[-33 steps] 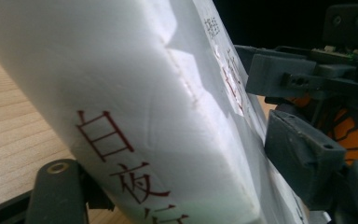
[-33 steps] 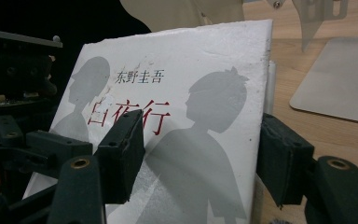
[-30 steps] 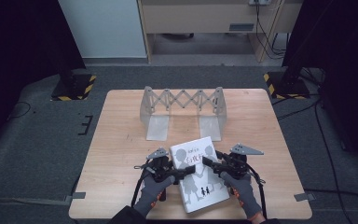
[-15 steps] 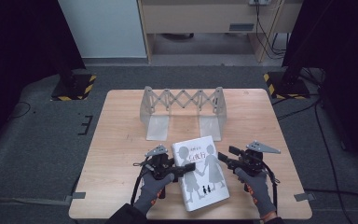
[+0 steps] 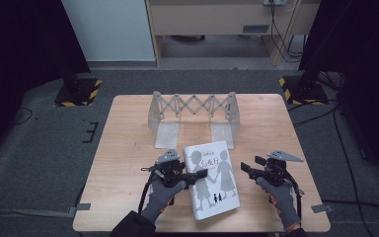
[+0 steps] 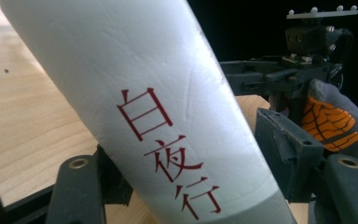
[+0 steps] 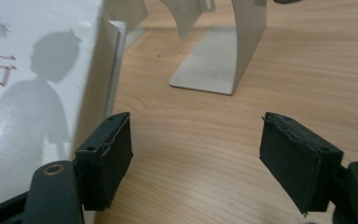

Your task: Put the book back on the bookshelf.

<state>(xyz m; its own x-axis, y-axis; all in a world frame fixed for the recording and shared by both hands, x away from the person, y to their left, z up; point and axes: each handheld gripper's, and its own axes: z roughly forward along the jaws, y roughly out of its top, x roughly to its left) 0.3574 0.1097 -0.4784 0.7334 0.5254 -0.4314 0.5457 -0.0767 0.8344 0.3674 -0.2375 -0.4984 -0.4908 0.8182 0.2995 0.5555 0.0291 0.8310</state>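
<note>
A white book (image 5: 212, 182) with grey child silhouettes and red characters lies on the wooden table (image 5: 128, 143), near the front edge. My left gripper (image 5: 200, 174) is shut on its spine side. In the left gripper view the spine (image 6: 144, 93) stands between the jaws and the right pad (image 6: 284, 158) is against it. My right gripper (image 5: 245, 170) hovers just right of the book, and its jaws have just been opening. In the right gripper view its pads (image 7: 109, 149) stand wide apart over bare wood, with the book's page edge (image 7: 98, 70) at the left.
A metal folding book rack (image 5: 192, 111) stands across the back middle of the table; one flat foot (image 7: 214, 60) lies ahead of my right gripper. Dark floor and black stands surround the table.
My right gripper has let go of the book's right edge and moved away to the right, opening. The book has settled flatter on the table. The left hand stayed put, holding the spine.
</note>
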